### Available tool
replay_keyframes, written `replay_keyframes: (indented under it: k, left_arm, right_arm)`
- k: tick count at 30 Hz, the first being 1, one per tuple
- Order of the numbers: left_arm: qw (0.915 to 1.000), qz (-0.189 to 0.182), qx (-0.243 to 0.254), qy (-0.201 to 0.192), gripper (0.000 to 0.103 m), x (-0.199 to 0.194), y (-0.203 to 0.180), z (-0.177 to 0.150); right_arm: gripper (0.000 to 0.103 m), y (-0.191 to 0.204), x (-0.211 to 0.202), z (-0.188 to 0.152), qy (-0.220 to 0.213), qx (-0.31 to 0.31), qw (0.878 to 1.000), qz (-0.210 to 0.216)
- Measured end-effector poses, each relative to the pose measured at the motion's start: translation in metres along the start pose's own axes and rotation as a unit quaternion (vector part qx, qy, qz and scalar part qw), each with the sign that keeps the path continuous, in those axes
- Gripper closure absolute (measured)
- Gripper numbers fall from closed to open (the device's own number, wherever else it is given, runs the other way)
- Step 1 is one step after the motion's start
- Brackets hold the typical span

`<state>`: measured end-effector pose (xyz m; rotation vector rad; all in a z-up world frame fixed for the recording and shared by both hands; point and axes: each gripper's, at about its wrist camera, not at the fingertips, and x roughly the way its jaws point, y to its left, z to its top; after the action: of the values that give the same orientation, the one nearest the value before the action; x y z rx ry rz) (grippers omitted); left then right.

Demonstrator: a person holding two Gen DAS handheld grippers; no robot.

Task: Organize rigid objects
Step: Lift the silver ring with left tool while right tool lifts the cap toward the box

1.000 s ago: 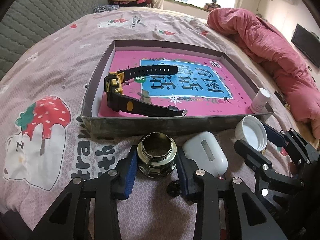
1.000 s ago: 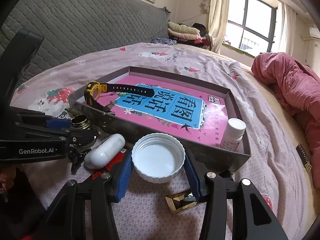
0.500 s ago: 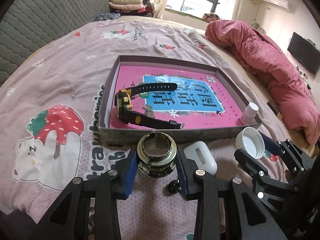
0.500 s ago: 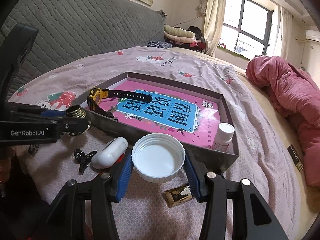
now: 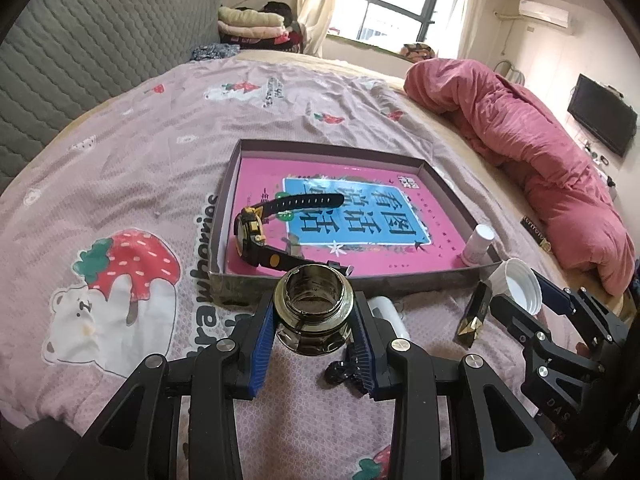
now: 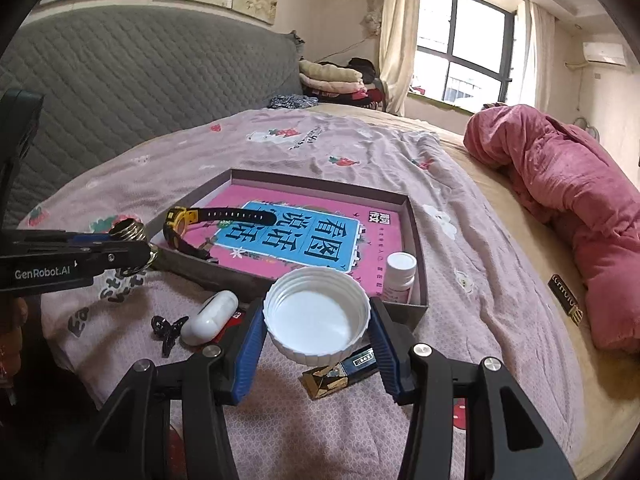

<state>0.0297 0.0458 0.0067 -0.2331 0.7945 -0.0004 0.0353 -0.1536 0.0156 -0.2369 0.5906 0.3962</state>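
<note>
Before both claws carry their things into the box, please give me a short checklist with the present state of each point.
1. Left claw shut on the ring: ok.
2. Right claw shut on the cap: ok.
3. Both lifted off the bed: ok.
4. Free floor in the box: ok; the watch and bottle sit at its near corners.
5. Ring above the box wall: cannot tell.

Box (image 5: 442, 280) floor open centre and far side; watch (image 5: 256, 236) blocks near-left, bottle (image 5: 477, 245) near-right corner.
</note>
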Motion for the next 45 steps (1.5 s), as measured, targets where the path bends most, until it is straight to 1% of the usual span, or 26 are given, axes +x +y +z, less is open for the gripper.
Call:
replay_keyframes:
  k: [9, 15, 21, 29, 34, 39, 42, 45]
  left_arm:
    - [0.9999, -0.003, -0.004, -0.016, 0.066, -0.016, 0.001, 0.006]
    - [0.9998, -0.002, -0.005, -0.019, 0.066, -0.018, 0.001, 0.007]
    - [0.9997, 0.004, 0.005, -0.025, 0.066, -0.023, -0.004, 0.009]
    - [0.9994, 0.011, 0.013, -0.029, 0.066, -0.024, -0.011, 0.014]
    - [0.9994, 0.015, 0.012, -0.028, 0.066, -0.023, -0.012, 0.016]
    - [0.9993, 0.020, 0.011, -0.031, 0.066, -0.021, -0.012, 0.019]
    - [0.9984, 0.031, 0.025, -0.039, 0.066, -0.021, -0.016, 0.021]
    - [0.9982, 0.030, 0.028, -0.043, 0.066, -0.021, -0.019, 0.023]
  right_arm:
    - [0.053, 0.005, -0.017, 0.007, -0.019, 0.002, 1.000, 0.000]
    - [0.053, 0.004, -0.021, 0.010, -0.029, 0.008, 1.000, 0.003]
    - [0.053, 0.006, -0.027, 0.015, -0.054, 0.003, 0.998, -0.011]
    - [0.053, 0.006, -0.027, 0.017, -0.071, 0.003, 0.997, -0.008]
    - [0.053, 0.004, -0.025, 0.020, -0.082, 0.008, 0.996, -0.014]
    - [0.053, 0.007, -0.021, 0.021, -0.094, -0.006, 0.995, -0.019]
    - [0.053, 0.007, -0.018, 0.022, -0.098, -0.006, 0.995, -0.021]
    - [0.053, 0.008, -0.016, 0.022, -0.104, -0.014, 0.994, -0.026]
